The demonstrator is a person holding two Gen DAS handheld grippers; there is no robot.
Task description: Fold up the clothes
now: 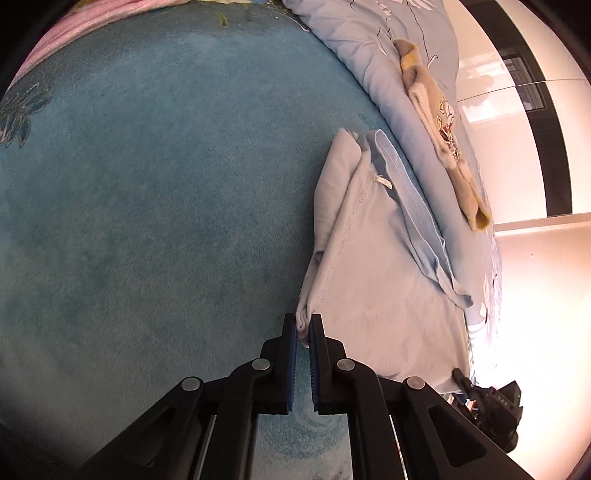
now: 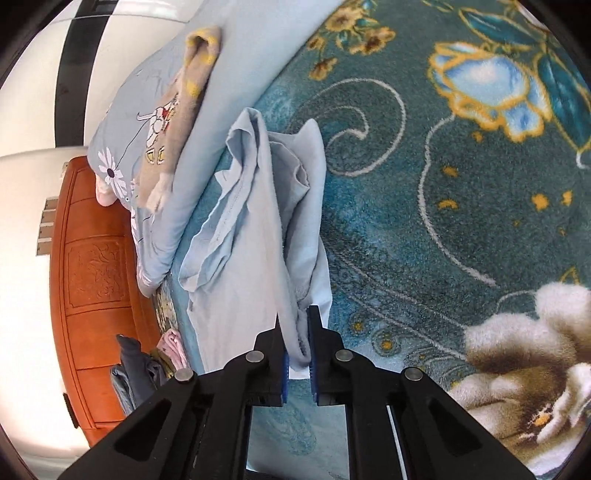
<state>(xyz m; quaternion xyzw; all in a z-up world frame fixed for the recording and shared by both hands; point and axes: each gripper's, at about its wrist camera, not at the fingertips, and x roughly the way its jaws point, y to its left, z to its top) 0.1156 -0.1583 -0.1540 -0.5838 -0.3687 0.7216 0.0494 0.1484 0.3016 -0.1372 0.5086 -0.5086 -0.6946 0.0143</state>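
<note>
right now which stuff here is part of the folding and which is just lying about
In the job:
- pale blue cotton garment, one end in each set of jaws
- left gripper
- right gripper

Lying about:
- beige and yellow fleecy garment
- light blue floral quilt
- teal flowered plush blanket
- orange-brown carved wooden headboard

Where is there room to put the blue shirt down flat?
The teal blanket lies bare between the pink cloth and the light blue shirt. Past the shirt it is crowded: the folded quilt carries a beige garment.
</note>
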